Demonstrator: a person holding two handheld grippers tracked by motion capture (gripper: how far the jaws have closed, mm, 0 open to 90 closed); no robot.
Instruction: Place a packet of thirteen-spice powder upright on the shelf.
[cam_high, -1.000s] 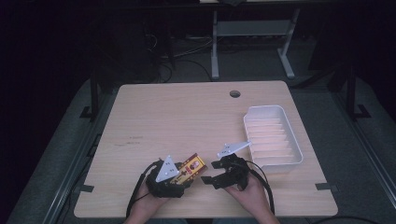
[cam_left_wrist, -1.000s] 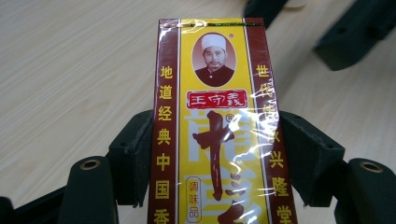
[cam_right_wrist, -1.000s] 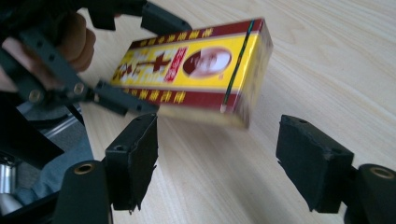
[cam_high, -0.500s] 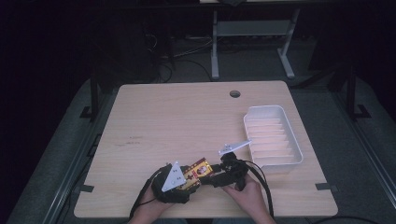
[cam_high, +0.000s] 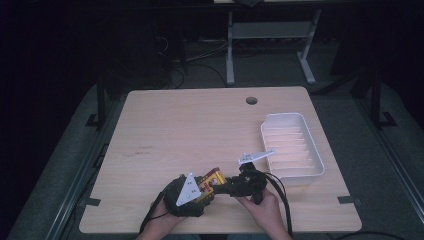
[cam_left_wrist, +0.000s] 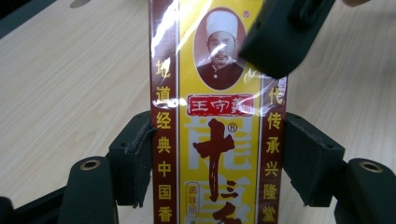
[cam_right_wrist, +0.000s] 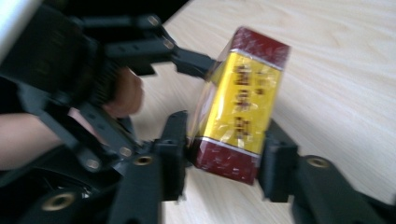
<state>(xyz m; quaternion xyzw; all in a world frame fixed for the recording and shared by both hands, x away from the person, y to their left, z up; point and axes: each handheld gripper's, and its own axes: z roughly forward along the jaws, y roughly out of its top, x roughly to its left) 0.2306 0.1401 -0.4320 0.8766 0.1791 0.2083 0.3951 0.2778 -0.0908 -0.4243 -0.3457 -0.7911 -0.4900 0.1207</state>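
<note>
A yellow and dark red box (cam_high: 212, 179) wrapped in clear film is held just above the table's near edge, between both grippers. My left gripper (cam_high: 206, 189) is shut on it, its pads (cam_left_wrist: 135, 158) pressing the box (cam_left_wrist: 217, 116) on its two long sides. My right gripper (cam_high: 223, 184) comes from the right; its jaws have just been closing and now clamp the box's (cam_right_wrist: 240, 107) dark red end. In the right gripper view my right gripper (cam_right_wrist: 224, 154) has a pad on either side of that end. One of its jaws crosses the box's top corner in the left gripper view.
A white ribbed tray (cam_high: 320, 165) stands at the table's right side, close to the right hand. The wooden table (cam_high: 200, 125) has a round cable hole (cam_high: 251, 100) at its far edge. Cables trail from both grippers over the near edge.
The right gripper's jaws, wide apart beside the box a second ago, have closed onto its end. The left gripper has kept its grip and barely shifted.
</note>
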